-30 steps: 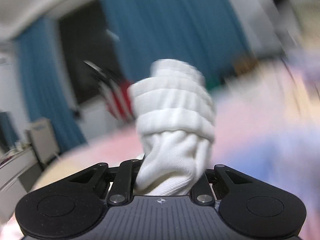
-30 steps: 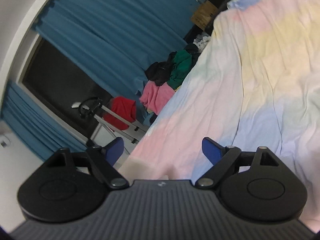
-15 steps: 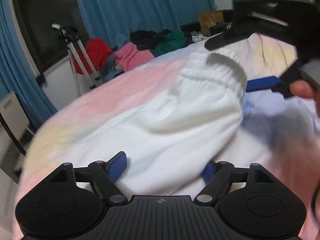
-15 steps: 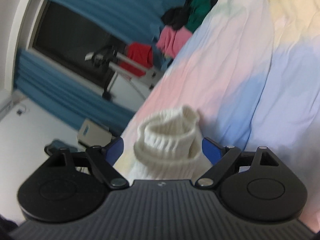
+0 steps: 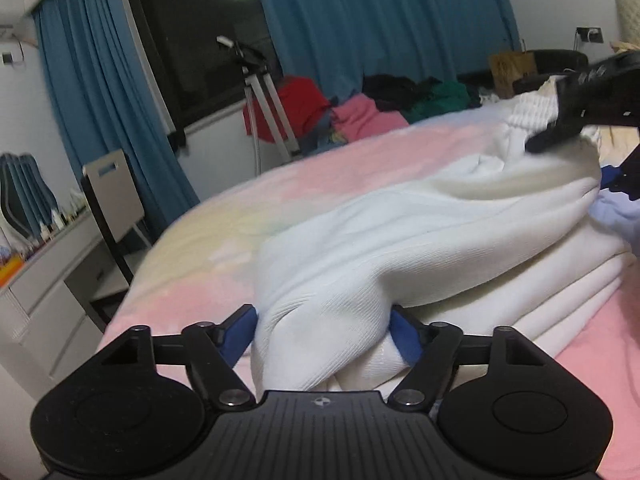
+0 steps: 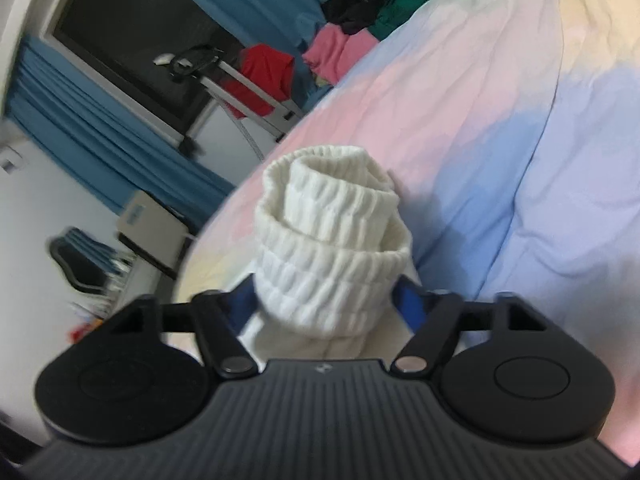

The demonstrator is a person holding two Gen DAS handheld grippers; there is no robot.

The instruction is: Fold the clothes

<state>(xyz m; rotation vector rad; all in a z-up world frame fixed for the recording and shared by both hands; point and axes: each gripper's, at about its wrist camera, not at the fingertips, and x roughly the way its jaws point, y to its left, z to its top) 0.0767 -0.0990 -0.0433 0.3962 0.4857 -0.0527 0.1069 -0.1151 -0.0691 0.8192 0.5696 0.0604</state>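
Note:
A white sweatshirt [image 5: 460,272] lies folded on the pastel bedsheet [image 5: 312,176]. One sleeve [image 5: 360,264] runs from my left gripper [image 5: 324,322] up to the right gripper [image 5: 592,108] at the far right. The left jaws are closing, and their blue pads [image 5: 240,330] touch both sides of the bunched sleeve. In the right wrist view the ribbed white cuff [image 6: 332,232] stands rolled between the blue pads [image 6: 406,300] of my right gripper [image 6: 326,300]. Its jaws are closing on the cuff, above the sheet [image 6: 460,100].
A heap of red, pink, black and green clothes [image 5: 360,116] lies beyond the bed's far edge, beside a tripod [image 5: 260,92]. A chair [image 5: 112,196] and a white drawer desk [image 5: 48,280] stand left of the bed. Blue curtains [image 5: 380,20] hang behind.
The left gripper let go of the cuff and pulled back along the sleeve, which now lies stretched over the bed. The right gripper came in around the cuff and narrowed on it.

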